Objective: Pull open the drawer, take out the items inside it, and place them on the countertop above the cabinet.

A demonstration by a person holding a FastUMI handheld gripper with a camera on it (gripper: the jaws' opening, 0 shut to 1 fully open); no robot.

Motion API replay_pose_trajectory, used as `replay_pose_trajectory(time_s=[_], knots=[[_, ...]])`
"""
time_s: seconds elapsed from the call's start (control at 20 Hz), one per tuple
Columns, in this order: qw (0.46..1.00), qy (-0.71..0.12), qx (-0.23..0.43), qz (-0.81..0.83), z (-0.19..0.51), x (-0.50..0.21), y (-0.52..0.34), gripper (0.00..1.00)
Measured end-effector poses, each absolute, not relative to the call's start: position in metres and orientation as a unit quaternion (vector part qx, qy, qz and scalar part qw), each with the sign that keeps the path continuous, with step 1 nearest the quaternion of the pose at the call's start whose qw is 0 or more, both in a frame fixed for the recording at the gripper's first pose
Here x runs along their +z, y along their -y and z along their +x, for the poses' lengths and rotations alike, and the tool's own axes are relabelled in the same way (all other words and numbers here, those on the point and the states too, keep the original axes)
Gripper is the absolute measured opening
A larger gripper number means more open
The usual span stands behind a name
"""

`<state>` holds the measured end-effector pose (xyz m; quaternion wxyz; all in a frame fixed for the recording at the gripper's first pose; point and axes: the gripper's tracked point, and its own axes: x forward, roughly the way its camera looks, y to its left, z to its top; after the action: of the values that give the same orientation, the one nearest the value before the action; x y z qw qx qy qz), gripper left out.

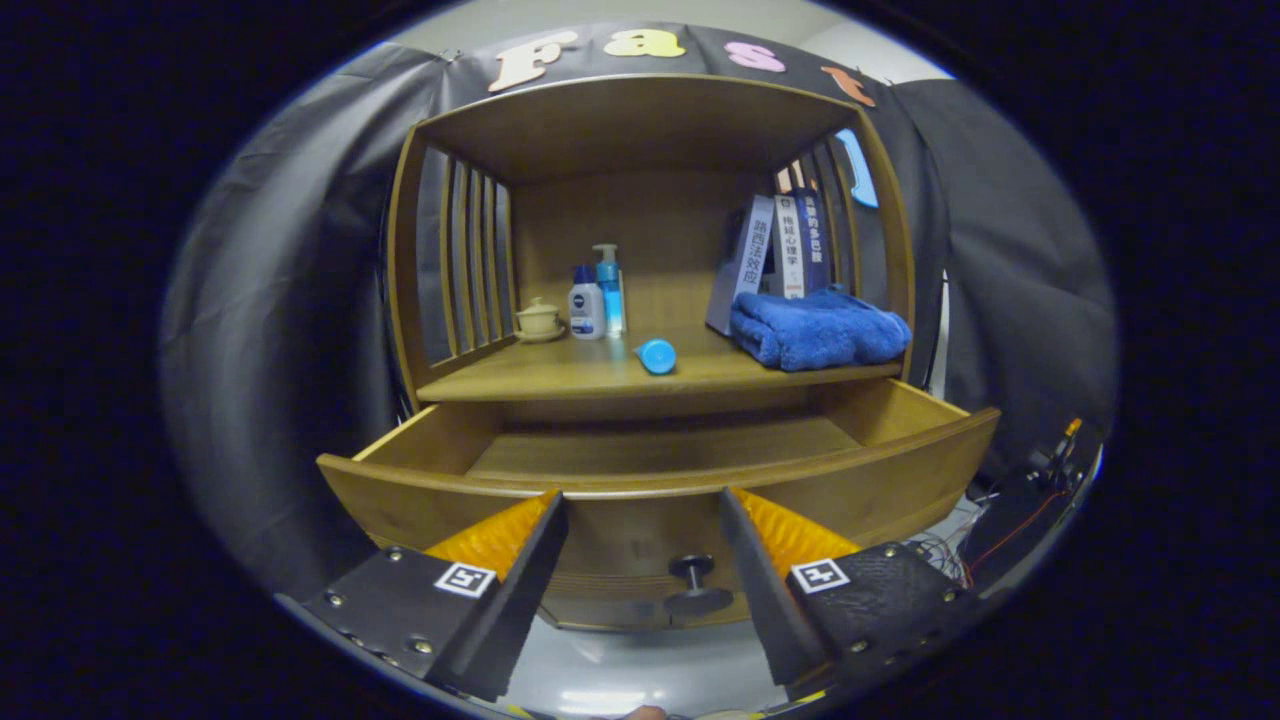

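We have the gripper sitting in front of the cabinet, fingers spread wide, nothing between them but air. Fingertips line up just below the front edge of the drawer. Drawer knob sits lower, in the gap between the two fingers, untouched.

Drawer is pulled well out. Its long axis runs side to side across the cabinet front; the open top faces up toward us. The part of the drawer floor we can see is bare wood.

On the countertop above the drawer: small blue cylinder lies on its side near the front edge, roughly central. Long axis points front to back, round end toward us, slightly angled to the left side. Hard to tell what it is.

Behind it, upright: white bottle with blue cap, touching or just beside a blue pump bottle. Small lidded cup on a saucer to their left by the slats. On the right, folded blue towel, books leaning behind it.
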<state>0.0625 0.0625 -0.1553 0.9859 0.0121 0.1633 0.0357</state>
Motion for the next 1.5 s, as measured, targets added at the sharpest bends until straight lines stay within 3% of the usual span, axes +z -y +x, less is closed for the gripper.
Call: replay_pose_trajectory(time_s=[0.6,1.5], knots=[[0.984,-0.176,0.029,0.02,0.135,-0.162,-0.072,0.92],[0.982,-0.184,0.023,0.024,0.184,-0.168,-0.08,0.92]])
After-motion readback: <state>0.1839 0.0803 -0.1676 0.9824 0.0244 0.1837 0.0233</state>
